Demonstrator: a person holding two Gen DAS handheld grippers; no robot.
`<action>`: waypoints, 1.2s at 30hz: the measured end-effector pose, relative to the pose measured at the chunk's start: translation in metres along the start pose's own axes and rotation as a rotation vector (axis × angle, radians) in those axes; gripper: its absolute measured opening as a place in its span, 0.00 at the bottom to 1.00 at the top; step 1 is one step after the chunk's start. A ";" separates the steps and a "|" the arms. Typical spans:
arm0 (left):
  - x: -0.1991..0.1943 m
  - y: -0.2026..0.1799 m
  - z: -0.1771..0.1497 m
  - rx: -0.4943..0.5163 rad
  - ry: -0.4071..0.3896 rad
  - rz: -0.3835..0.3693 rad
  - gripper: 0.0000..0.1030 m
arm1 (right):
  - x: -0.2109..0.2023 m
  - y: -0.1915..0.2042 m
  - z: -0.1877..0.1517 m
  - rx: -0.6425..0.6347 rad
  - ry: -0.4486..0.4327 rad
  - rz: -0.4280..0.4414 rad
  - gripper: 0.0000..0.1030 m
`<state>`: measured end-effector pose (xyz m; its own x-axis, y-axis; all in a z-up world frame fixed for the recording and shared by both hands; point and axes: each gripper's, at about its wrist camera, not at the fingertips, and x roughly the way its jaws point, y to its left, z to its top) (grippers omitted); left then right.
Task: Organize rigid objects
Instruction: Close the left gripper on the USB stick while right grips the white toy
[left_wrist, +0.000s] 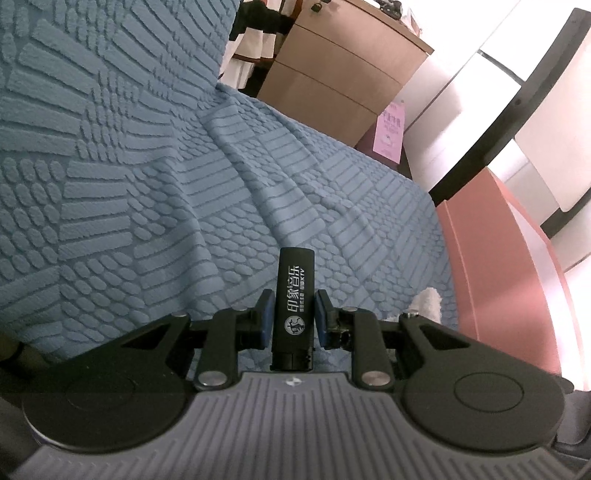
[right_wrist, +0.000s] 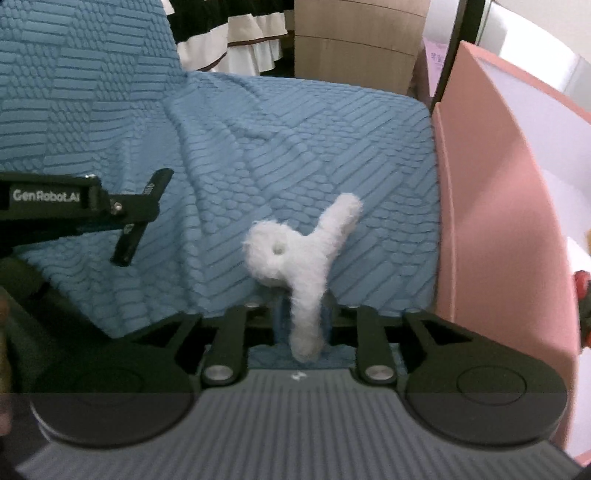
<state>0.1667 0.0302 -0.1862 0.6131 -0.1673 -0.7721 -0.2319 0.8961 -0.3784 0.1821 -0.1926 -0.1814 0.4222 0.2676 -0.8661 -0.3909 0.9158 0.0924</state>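
Observation:
In the left wrist view my left gripper (left_wrist: 294, 318) is shut on a black lighter (left_wrist: 294, 295) with white print, which stands upright between the blue pads (left_wrist: 265, 319) above the blue textured cloth (left_wrist: 147, 166). In the right wrist view my right gripper (right_wrist: 303, 321) has a white fluffy toy (right_wrist: 295, 254) between its jaws. The toy's stem fills the gap and its fuzz hides most of the pads. Its round head and one limb stick up over the cloth (right_wrist: 351, 147). The left gripper (right_wrist: 140, 218) shows side-on at the left of that view. A tuft of the toy (left_wrist: 428, 302) shows at the right of the left wrist view.
An open pink box (right_wrist: 491, 221) stands just right of the cloth, and something red (right_wrist: 583, 282) lies inside it. The same pink box (left_wrist: 498, 258) is at the right in the left wrist view. A wooden drawer cabinet (left_wrist: 332, 74) and hanging striped clothes (right_wrist: 240, 44) are behind.

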 end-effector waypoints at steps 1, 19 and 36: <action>0.000 0.000 0.000 0.002 0.000 0.002 0.26 | 0.002 0.002 0.000 -0.015 -0.004 0.007 0.44; 0.003 -0.001 0.002 0.007 0.001 -0.007 0.26 | 0.007 -0.002 0.000 0.052 -0.122 -0.008 0.48; -0.010 -0.019 -0.005 0.054 -0.001 -0.042 0.26 | -0.019 0.003 -0.007 0.021 -0.149 0.012 0.45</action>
<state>0.1615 0.0132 -0.1737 0.6223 -0.2052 -0.7554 -0.1644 0.9092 -0.3824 0.1670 -0.1971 -0.1677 0.5349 0.3191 -0.7823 -0.3806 0.9177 0.1141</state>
